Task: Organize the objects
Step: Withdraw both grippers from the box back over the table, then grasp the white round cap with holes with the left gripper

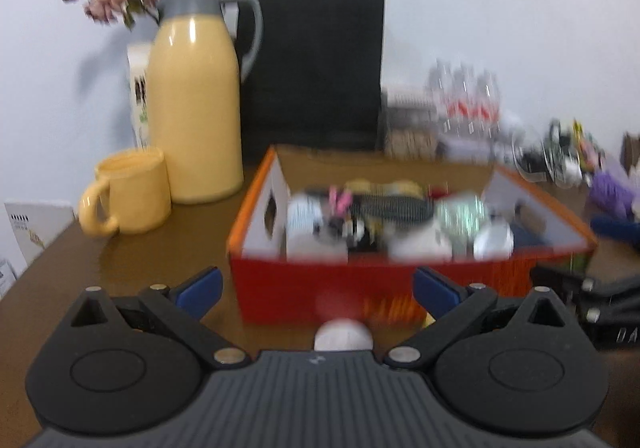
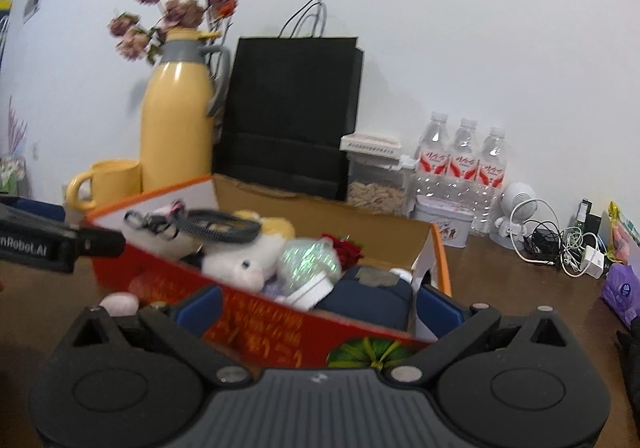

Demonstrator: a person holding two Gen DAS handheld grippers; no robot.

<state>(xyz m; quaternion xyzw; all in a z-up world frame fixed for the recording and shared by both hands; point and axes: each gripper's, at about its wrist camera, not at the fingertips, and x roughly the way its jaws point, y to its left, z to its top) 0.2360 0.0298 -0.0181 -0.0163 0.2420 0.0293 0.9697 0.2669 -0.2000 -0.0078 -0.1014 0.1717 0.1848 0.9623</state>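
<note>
Box (image 2: 256,324) packed: plush toy (image 2: 244,264), glitter globe (image 2: 310,260), coiled cable (image 2: 216,228).

An open red box (image 2: 256,322) with an orange rim sits on the desk (image 1: 160,248), right of the yellow mug (image 1: 128,191), packed with toys.

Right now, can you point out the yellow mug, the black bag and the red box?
yellow mug (image 1: 132,191), left wrist view, on its side wall.
black bag (image 2: 292,107), right wrist view, on its front face.
red box (image 1: 360,284), left wrist view, on its near outer wall.
</note>
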